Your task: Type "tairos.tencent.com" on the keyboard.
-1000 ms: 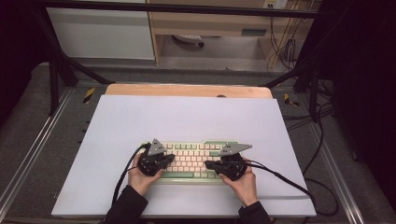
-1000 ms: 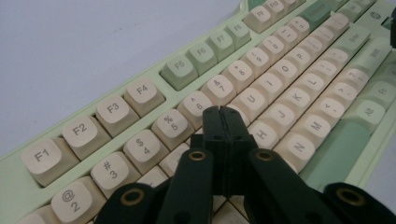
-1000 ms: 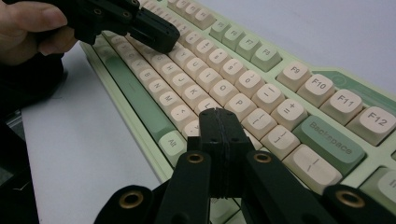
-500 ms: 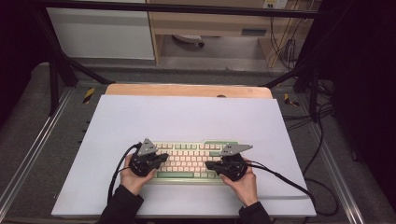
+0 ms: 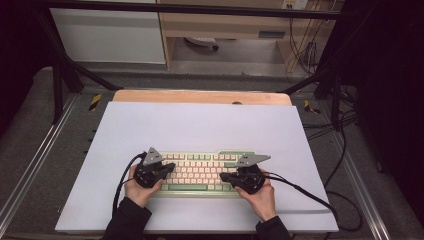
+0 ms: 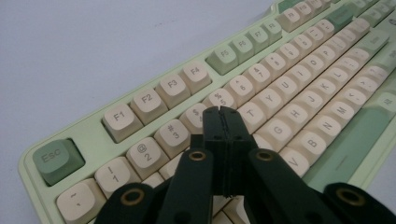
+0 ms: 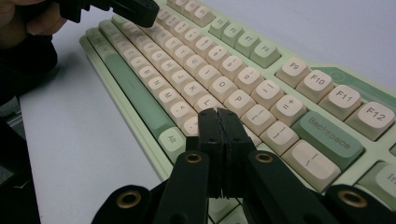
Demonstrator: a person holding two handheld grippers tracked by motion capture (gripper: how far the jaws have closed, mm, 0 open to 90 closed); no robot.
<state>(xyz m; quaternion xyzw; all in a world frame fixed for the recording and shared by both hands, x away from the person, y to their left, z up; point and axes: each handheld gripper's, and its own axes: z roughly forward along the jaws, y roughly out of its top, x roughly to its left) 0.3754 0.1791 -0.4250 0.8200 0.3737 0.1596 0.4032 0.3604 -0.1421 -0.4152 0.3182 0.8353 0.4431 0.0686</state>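
so, keyboard [image 5: 200, 171] flat at near middle of white table [image 5: 200, 125]. left gripper [image 6: 223, 112] clenched empty over left keys, right gripper [image 7: 218, 113] clenched empty over right keys. keyboard likely stiff, moderately light; keycaps could pop off. grip by case ends.

This is looking like a lab or recording rig rather than a home. A white sheet is covering the counter [image 5: 200, 125], black metal framing [image 5: 65, 75] is standing around it, aluminium rails [image 5: 30, 170] are running along the grey carpeted floor, and loose cables [image 5: 305, 50] are hanging by a plain wooden cabinet [image 5: 225, 25] behind.
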